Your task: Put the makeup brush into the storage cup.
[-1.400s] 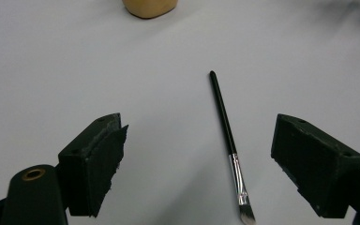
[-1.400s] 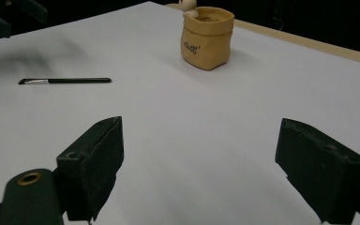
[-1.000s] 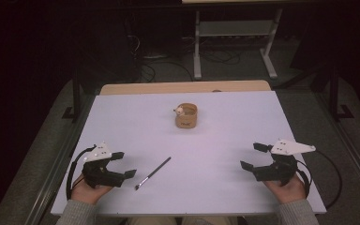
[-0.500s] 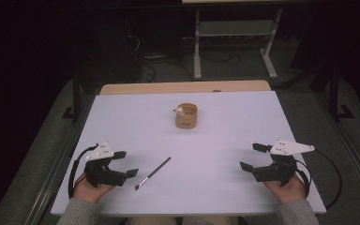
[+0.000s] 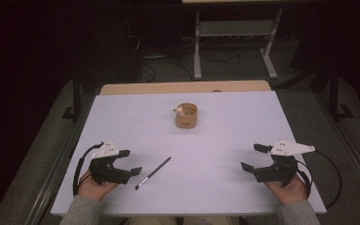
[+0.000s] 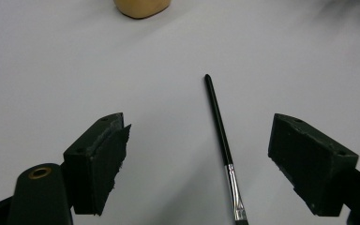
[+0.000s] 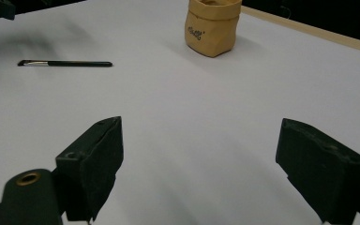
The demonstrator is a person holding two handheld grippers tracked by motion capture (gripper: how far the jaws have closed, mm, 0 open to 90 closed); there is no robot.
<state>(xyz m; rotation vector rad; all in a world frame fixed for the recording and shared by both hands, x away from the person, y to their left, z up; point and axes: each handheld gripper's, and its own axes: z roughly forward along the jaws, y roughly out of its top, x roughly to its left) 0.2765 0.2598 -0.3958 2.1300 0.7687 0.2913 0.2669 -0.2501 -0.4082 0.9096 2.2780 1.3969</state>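
Paintbrush: a slim brush with a black handle and silver ferrule (image 5: 153, 173) lies flat on the pale lilac tabletop (image 5: 225, 140), slanting from lower left to upper right in the high view, bristle end nearest the person. Left gripper (image 5: 130, 161), black with a grey three-cornered plate on top, rests on the table near the front-left edge, just beside the bristle end but not touching it; its jaws stand wide apart and hold nothing. In the left gripper view the paintbrush (image 6: 222, 145) lies between the two spread jaws, handle tip pointing away. Right gripper (image 5: 252, 157) rests near the front-right edge, well apart from the brush, jaws likewise spread wide and empty. Small tan rolled-top paper pouch (image 5: 186, 116) stands upright near the table's centre, farther from the person, with a small pale object at its rim.
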